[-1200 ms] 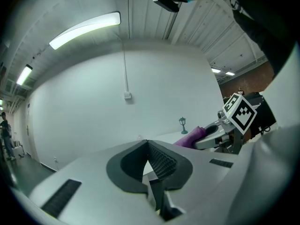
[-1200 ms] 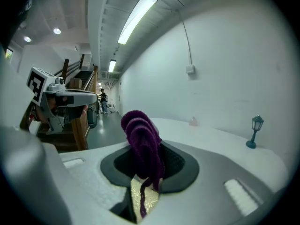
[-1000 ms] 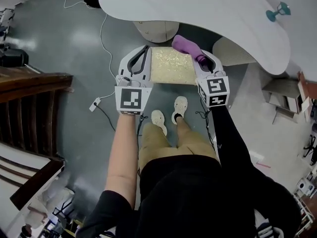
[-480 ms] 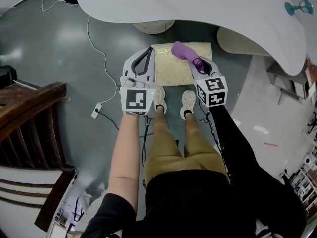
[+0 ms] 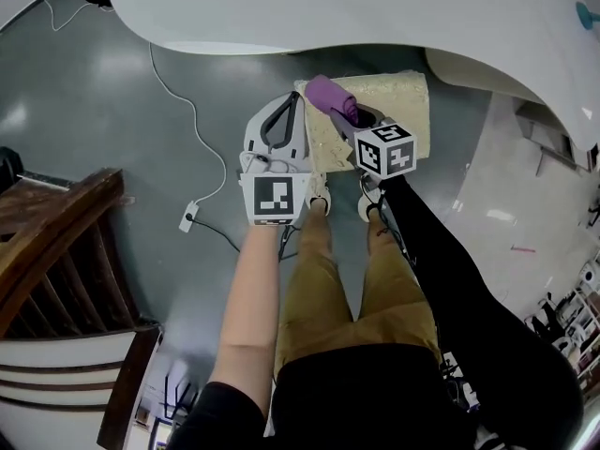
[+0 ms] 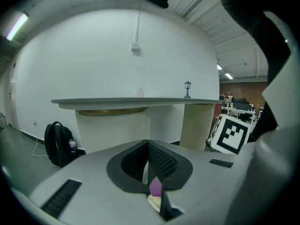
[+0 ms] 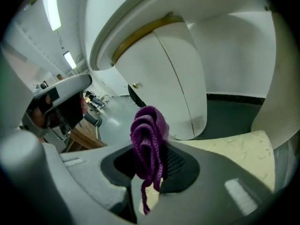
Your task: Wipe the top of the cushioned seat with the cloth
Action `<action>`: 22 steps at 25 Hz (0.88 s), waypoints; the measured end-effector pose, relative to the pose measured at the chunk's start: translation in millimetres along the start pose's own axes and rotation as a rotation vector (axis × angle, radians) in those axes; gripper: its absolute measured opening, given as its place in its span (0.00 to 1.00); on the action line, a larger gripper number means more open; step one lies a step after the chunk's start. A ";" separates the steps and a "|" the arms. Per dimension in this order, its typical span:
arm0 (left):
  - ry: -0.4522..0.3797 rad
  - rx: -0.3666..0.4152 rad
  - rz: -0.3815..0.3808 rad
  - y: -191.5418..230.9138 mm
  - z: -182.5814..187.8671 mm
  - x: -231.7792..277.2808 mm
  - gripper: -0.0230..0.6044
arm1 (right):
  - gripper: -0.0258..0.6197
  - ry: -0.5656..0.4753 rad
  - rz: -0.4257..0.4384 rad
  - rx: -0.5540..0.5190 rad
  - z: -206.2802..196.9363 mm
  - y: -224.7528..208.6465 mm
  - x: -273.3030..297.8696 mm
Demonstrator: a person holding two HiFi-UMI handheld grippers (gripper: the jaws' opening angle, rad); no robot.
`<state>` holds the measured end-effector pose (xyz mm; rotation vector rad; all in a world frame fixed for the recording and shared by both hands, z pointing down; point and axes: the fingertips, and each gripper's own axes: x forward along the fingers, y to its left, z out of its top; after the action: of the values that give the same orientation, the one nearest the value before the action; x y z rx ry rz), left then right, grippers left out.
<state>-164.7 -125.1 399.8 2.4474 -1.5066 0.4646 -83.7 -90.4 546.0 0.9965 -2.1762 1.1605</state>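
Note:
The cushioned seat is a cream-yellow square pad low in front of the person's feet; its top also shows in the right gripper view. My right gripper is shut on a bunched purple cloth, held over the seat's left part. In its own view the cloth hangs out of the jaws. My left gripper hovers beside the seat's left edge, jaws together with nothing held.
A white table top overhangs the far side of the seat, with white pedestal bases behind it. A white cable and plug lie on the grey floor at left. Dark wooden furniture stands further left. A black backpack leans by a pedestal.
My right gripper has carried the purple cloth leftward across the seat, from its far right corner to its left part. The left gripper stays by the seat's left edge.

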 end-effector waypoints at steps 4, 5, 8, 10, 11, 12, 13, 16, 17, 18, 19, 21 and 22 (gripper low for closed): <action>0.017 -0.032 0.011 9.0 -18.0 3.2 0.05 | 0.18 0.056 0.042 0.060 -14.0 7.3 44.7; 0.021 -0.038 0.016 11.2 -23.0 4.2 0.05 | 0.18 0.070 0.044 0.085 -17.4 7.6 54.9; 0.041 -0.050 0.026 17.7 -37.8 6.8 0.05 | 0.18 0.141 0.012 0.133 -32.1 2.9 80.9; 0.055 -0.065 0.015 15.8 -43.3 9.8 0.05 | 0.18 0.191 -0.020 0.154 -45.1 -7.6 88.7; 0.059 -0.075 0.005 12.8 -44.3 10.9 0.05 | 0.18 0.208 -0.034 0.161 -50.7 -13.2 89.1; 0.061 -0.085 -0.006 9.6 -44.7 11.7 0.05 | 0.18 0.214 -0.044 0.165 -54.1 -17.7 87.9; 0.062 -0.093 -0.016 7.0 -45.0 12.5 0.05 | 0.18 0.214 -0.051 0.165 -55.2 -21.3 86.3; 0.067 -0.094 -0.022 3.8 -49.1 17.7 0.05 | 0.18 0.199 -0.069 0.168 -52.4 -32.9 81.7; 0.067 -0.092 -0.016 3.4 -49.9 20.5 0.05 | 0.18 0.192 -0.075 0.170 -50.5 -38.0 79.6; 0.066 -0.089 -0.011 2.7 -49.8 23.3 0.05 | 0.18 0.185 -0.081 0.173 -48.4 -43.2 76.9; 0.064 -0.085 -0.007 1.7 -49.2 25.7 0.05 | 0.18 0.178 -0.086 0.174 -46.5 -48.2 74.0; 0.061 -0.075 -0.001 -1.1 -47.4 29.6 0.05 | 0.18 0.167 -0.098 0.172 -43.7 -58.2 67.8; 0.061 -0.072 0.000 -3.1 -46.3 31.8 0.05 | 0.18 0.162 -0.107 0.172 -42.6 -64.1 64.0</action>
<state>-155.3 -133.4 454.6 2.3567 -1.4735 0.4717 -70.4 -102.5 644.5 1.0374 -1.8998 1.3463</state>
